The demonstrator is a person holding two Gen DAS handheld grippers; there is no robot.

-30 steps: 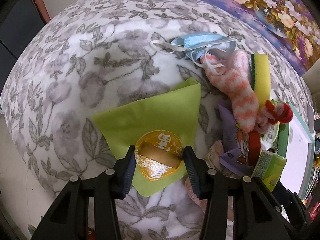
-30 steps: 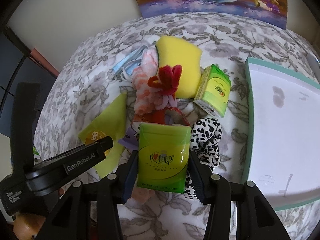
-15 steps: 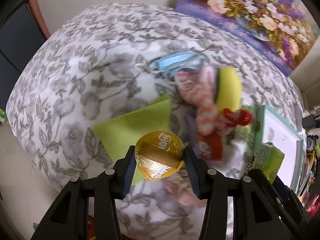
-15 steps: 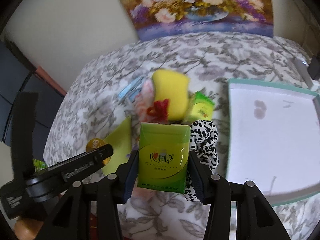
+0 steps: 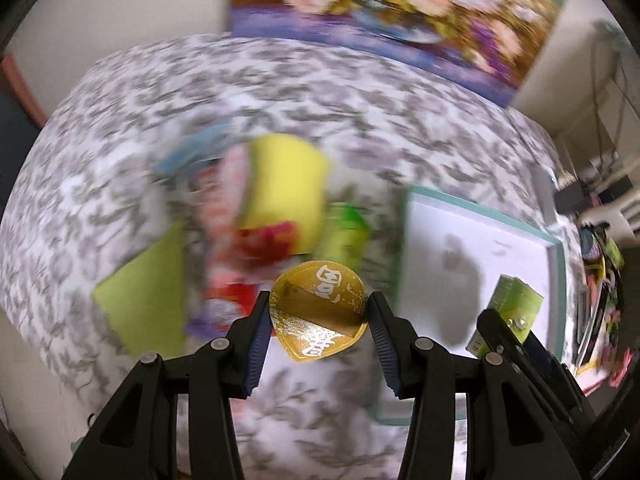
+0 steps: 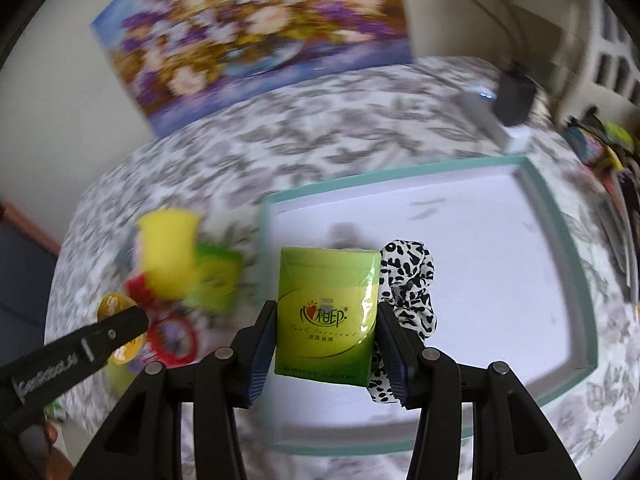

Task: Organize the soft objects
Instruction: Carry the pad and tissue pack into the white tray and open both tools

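Since both grippers were down over the pile a second ago, the big change is that they've swung across toward the tray [image 6: 554, 216] with their loads; the left gripper [image 5: 318, 312] is clamped on the gold foil-lidded cup [image 5: 318, 312], jaws partway closed with the pads pressing its two sides; that cup has come up off the green cloth [image 5: 148, 288], which stays on the flowered bedspread [image 5: 360, 92]. The right gripper [image 6: 326, 318] is closed on the green tissue pack [image 6: 326, 318], and a black-and-white spotted scrunchie [image 6: 408, 280] is caught beside its right jaw and riding along; can't tell if it's really pinched or just snagged.

Where stuff is now: the tissue pack hangs over the near part of the white tray floor; the cup is near the tray's left rim, not yet over it as far as I can see. The rest of the pile is very blurry; the yellow sponge [image 5: 284, 184], a second green pack [image 5: 344, 228] and the pink striped thing [image 5: 218, 200] sit left of the tray.

So my read is that the picking is done for these two and the drop-off is next; the tray looks empty, so plenty of room; I'd watch that scrunchie, it could fall off anywhere.
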